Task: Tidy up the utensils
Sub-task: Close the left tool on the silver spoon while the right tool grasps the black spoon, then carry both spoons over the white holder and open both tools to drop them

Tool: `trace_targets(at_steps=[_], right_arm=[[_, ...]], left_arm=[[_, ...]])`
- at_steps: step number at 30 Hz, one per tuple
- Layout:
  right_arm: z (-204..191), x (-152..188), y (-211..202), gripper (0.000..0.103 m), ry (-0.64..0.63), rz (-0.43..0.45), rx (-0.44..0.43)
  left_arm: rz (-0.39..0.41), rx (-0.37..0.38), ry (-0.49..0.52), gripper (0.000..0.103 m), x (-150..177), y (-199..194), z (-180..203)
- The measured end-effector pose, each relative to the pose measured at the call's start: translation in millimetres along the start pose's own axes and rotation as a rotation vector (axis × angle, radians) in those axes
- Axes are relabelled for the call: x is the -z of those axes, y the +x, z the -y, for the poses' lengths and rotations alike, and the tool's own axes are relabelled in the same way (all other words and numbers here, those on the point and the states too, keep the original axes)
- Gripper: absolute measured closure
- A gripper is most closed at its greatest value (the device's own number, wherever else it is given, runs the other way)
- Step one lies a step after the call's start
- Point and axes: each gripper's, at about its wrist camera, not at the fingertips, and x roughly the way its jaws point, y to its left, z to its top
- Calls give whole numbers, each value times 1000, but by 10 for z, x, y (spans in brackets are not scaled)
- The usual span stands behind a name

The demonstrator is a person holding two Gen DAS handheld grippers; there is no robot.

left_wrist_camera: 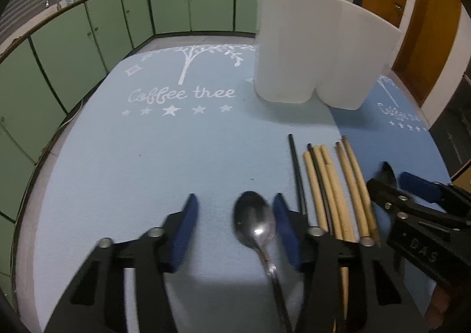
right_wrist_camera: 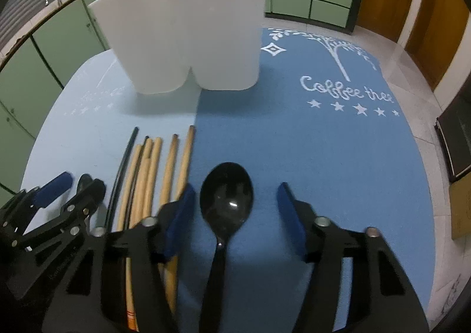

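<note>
A metal spoon point(left_wrist_camera: 255, 222) lies on the light blue mat between the fingers of my open left gripper point(left_wrist_camera: 234, 222), close to the right pad. A black plastic spoon point(right_wrist_camera: 226, 200) lies on the dark blue mat between the fingers of my open right gripper point(right_wrist_camera: 235, 210). Several wooden chopsticks point(left_wrist_camera: 338, 185) and a black one point(left_wrist_camera: 295, 168) lie side by side between the two grippers; they also show in the right wrist view point(right_wrist_camera: 153, 174). A white two-compartment holder point(left_wrist_camera: 318, 50) stands upright behind them, also in the right wrist view point(right_wrist_camera: 188, 29).
The light blue mat point(left_wrist_camera: 147, 156) and dark blue mat point(right_wrist_camera: 323, 141) meet under the holder. Green cabinets point(left_wrist_camera: 88, 38) run behind the table. A wooden door point(left_wrist_camera: 426, 23) stands at the right. The right gripper shows at the left wrist view's right edge point(left_wrist_camera: 412, 197).
</note>
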Motion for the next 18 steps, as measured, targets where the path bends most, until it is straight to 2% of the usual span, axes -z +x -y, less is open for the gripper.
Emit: trace_targets(at_steps=[1,2,7,14,18], right_arm=[[-27,9,-18,69,-16,2,-2],[-24,15,-28,69,-16,2,-5],[118,64,-123,69,31,33,-63],[314,112,-478,69,36,178,-119],[437,74,-645,69,36,254,-126]], left_arm=[[4,6,0,68,6,-9,-2],[10,18,-2,75,7,-19,-7],[47,106,-45,76,30,-90,-117],[204,132,-9,76,66,-489,-87],[290,114,25,76,112,-685,-26]])
